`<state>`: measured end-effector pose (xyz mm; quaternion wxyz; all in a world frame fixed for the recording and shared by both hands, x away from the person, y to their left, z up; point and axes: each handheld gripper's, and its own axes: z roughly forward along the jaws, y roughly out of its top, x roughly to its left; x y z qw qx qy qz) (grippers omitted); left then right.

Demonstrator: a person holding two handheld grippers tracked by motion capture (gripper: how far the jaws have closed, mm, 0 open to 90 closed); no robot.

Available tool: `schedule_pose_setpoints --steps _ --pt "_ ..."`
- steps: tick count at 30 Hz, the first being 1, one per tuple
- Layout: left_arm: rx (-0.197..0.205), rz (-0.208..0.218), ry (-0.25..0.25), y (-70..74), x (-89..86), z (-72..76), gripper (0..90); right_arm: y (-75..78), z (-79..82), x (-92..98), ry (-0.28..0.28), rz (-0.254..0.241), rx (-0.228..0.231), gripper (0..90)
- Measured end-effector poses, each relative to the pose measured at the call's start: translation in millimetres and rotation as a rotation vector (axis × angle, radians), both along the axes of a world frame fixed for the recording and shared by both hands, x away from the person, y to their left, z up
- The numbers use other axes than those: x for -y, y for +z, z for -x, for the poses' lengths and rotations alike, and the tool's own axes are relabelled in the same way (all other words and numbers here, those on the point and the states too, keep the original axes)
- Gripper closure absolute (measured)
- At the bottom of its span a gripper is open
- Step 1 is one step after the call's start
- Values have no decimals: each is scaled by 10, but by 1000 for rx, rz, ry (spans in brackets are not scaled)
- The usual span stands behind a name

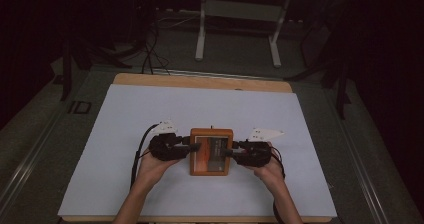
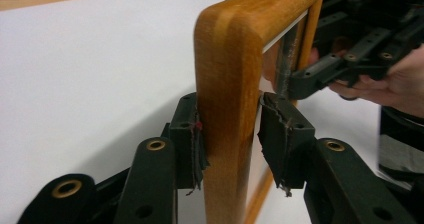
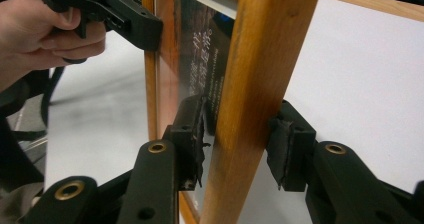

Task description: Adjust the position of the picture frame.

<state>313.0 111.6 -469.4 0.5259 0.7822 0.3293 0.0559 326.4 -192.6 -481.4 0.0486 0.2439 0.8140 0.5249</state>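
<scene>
Both grippers straddle the wooden frame's (image 1: 211, 152) side rails, left gripper (image 1: 189, 147) pinching, right gripper (image 1: 228, 152) slightly slack, white table (image 1: 125, 134) bare all around.

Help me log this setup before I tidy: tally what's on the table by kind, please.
Wooden picture frame: 1
Handheld grippers: 2, the left gripper and the right gripper, one on each side rail of the frame
White sheet covering the tabletop: 1
Total: 4

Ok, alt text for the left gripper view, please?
A wooden picture frame stands between the left gripper's black jaws, the left pad touching it. Behind, a hand holds the right gripper at the frame's far side, over a white table.
</scene>
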Motion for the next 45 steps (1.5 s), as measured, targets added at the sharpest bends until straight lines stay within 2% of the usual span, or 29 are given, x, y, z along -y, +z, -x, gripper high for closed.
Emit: schedule_pose_setpoints --steps 3,8,13,20,26,33,38,45 --pt "4 3 22 -34 22 -44 601 1 -33 -21 -22 25 -5 595" --pt "-3 1 53 -61 38 -88 586 -17 -106 -28 -35 23 -34 585" --pt "-12 -6 93 -92 52 -140 567 -28 -169 -45 -71 31 -73 574" --pt "-37 -2 114 -152 56 -240 541 -53 -242 -80 -113 46 -128 554" --pt "-94 9 150 -251 56 -379 523 -111 -344 -115 -177 56 -200 533" --pt "-175 20 156 -352 55 -539 499 -180 -470 -147 -211 69 -282 505" --pt "-201 51 153 -433 52 -612 490 -243 -525 -134 -223 50 -321 499" --pt "-234 51 178 -501 75 -676 477 -313 -569 -119 -254 32 -367 494"
